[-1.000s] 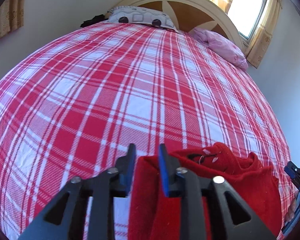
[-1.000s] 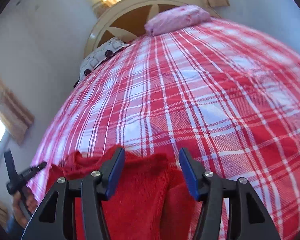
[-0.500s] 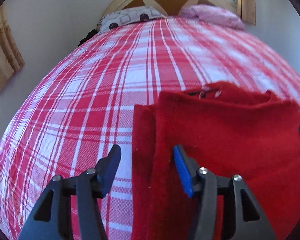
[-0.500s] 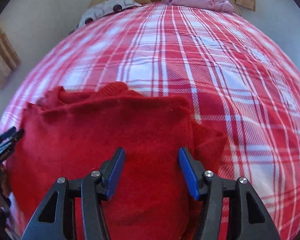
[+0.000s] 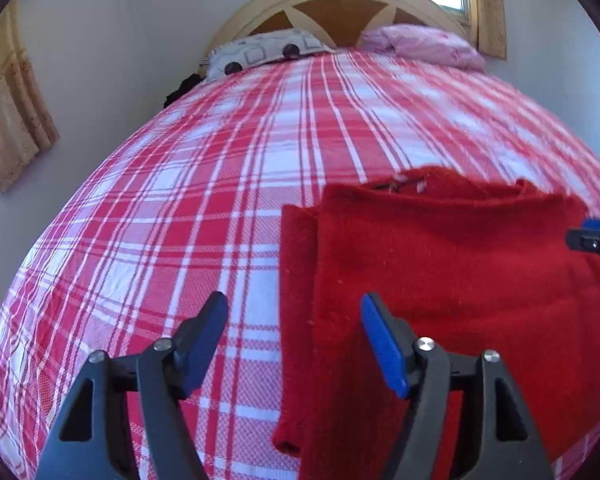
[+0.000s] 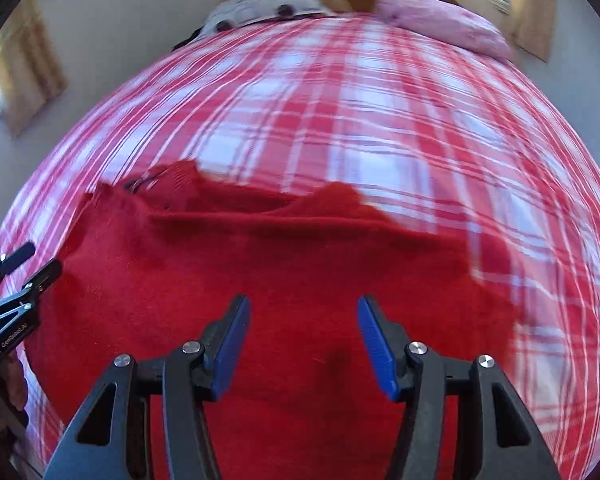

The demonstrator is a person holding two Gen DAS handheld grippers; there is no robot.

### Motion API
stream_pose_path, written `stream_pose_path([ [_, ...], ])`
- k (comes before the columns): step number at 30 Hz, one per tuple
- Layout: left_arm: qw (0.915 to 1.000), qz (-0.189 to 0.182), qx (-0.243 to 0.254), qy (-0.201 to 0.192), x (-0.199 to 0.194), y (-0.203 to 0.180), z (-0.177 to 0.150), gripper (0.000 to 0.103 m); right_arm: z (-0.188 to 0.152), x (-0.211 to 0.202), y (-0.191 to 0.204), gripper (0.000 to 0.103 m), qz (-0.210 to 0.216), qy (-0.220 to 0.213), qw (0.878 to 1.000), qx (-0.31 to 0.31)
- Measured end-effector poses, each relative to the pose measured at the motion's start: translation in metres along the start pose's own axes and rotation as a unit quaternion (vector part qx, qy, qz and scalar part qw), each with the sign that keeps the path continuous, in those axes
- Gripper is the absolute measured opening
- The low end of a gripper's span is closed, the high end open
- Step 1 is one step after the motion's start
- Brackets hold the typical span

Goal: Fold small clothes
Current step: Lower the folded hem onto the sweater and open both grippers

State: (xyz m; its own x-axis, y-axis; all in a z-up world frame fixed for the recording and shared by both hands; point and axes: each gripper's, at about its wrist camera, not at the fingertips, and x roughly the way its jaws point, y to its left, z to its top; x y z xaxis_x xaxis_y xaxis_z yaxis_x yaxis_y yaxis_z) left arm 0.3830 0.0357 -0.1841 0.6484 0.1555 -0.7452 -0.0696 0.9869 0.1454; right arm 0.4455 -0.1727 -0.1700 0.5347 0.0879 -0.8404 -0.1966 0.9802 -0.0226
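Note:
A red knit sweater (image 5: 452, 280) lies flat on the red-and-white plaid bedsheet (image 5: 220, 200), its sleeve folded in along the left side. My left gripper (image 5: 294, 304) hovers over that left folded edge. Its jaws are opening, and the edge lies below the gap with neither pad pressing on it. My right gripper (image 6: 303, 302) is open above the sweater's (image 6: 300, 264) middle, with nothing gripped. The collar (image 6: 168, 184) points toward the headboard. Each gripper shows at the edge of the other view: the right gripper's tip (image 5: 594, 240), and the left gripper (image 6: 20, 284) with a hand (image 6: 0, 392) behind it.
At the head of the bed lie a patterned white pillow (image 5: 268, 52) and a pink pillow (image 5: 424, 44) against a wooden headboard (image 5: 340, 4). A dark item (image 5: 180, 88) sits at the bed's left edge by the wall. Curtained windows flank the bed.
The left jaws were shut on the sweater's edge, then let go and widened. Both grippers rolled and pulled back over the sweater, which now lies flatter. The right jaws kept their width.

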Motion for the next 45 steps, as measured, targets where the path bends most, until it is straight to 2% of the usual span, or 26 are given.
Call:
stream_pose_path([
  [2, 0.9999, 0.014, 0.005, 0.0, 0.009, -0.005, 0.001, 0.072, 0.006, 0.021, 0.008, 0.057, -0.017, 0.022, 1.0, -0.004],
  [5, 0.9999, 0.015, -0.005, 0.005, 0.017, -0.005, 0.002, 0.072, 0.02, 0.038, 0.003, 0.057, -0.046, 0.01, 0.999, 0.022],
  [7, 0.9998, 0.017, -0.009, 0.0, 0.017, -0.003, 0.0, 0.077, 0.03, 0.041, -0.014, 0.059, -0.034, 0.004, 0.996, 0.082],
  [9, 0.9998, 0.012, -0.016, -0.006, 0.016, 0.0, -0.003, 0.078, 0.035, 0.045, -0.023, 0.061, -0.028, -0.003, 0.993, 0.112],
  [14, 0.9982, -0.011, -0.055, -0.02, -0.001, 0.018, -0.01, 0.078, 0.04, 0.043, -0.014, 0.063, -0.051, -0.025, 0.992, 0.114],
  [16, 0.9982, -0.003, -0.053, -0.029, -0.007, 0.023, -0.017, 0.079, 0.038, 0.031, -0.012, 0.063, -0.048, -0.049, 0.99, 0.121],
  [18, 0.9984, -0.004, -0.045, -0.034, -0.01, 0.026, -0.025, 0.08, 0.036, 0.02, -0.001, 0.063, -0.048, -0.067, 0.991, 0.107],
  [20, 0.9982, -0.011, -0.048, -0.034, -0.009, 0.028, -0.028, 0.08, 0.035, 0.014, 0.027, 0.063, -0.023, -0.074, 0.995, 0.066],
  [22, 0.9981, -0.01, -0.05, -0.035, -0.008, 0.028, -0.028, 0.082, 0.035, 0.016, 0.059, 0.063, -0.006, -0.066, 0.998, 0.01],
  [25, 0.9982, -0.003, -0.053, -0.026, -0.001, 0.027, -0.029, 0.086, 0.034, 0.033, 0.094, 0.063, -0.015, -0.043, 0.998, -0.054],
  [27, 0.9981, -0.009, -0.057, -0.023, 0.001, 0.029, -0.029, 0.088, 0.037, 0.05, 0.09, 0.063, -0.014, -0.023, 0.999, -0.033],
  [30, 0.9965, -0.027, -0.079, -0.013, 0.006, 0.038, -0.031, 0.094, 0.048, 0.06, 0.067, 0.063, 0.005, -0.03, 0.999, 0.027],
  [32, 0.9928, -0.052, -0.108, -0.004, 0.01, 0.048, -0.033, 0.098, 0.05, 0.057, 0.054, 0.063, 0.021, -0.03, 0.997, 0.063],
  [35, 0.9845, -0.09, -0.151, 0.005, 0.014, 0.062, -0.037, 0.1, 0.044, 0.041, 0.054, 0.063, 0.015, -0.033, 0.997, 0.065],
  [38, 0.9807, -0.102, -0.167, -0.001, 0.011, 0.066, -0.041, 0.1, 0.027, 0.014, 0.058, 0.063, 0.008, -0.041, 0.998, 0.043],
  [42, 0.9848, -0.081, -0.154, -0.01, 0.005, 0.062, -0.041, 0.101, -0.004, -0.017, 0.065, 0.063, -0.002, -0.05, 0.999, 0.011],
  [45, 0.9881, -0.047, -0.144, -0.024, -0.003, 0.062, -0.043, 0.101, -0.037, -0.045, 0.078, 0.063, -0.008, -0.066, 0.998, -0.02],
])
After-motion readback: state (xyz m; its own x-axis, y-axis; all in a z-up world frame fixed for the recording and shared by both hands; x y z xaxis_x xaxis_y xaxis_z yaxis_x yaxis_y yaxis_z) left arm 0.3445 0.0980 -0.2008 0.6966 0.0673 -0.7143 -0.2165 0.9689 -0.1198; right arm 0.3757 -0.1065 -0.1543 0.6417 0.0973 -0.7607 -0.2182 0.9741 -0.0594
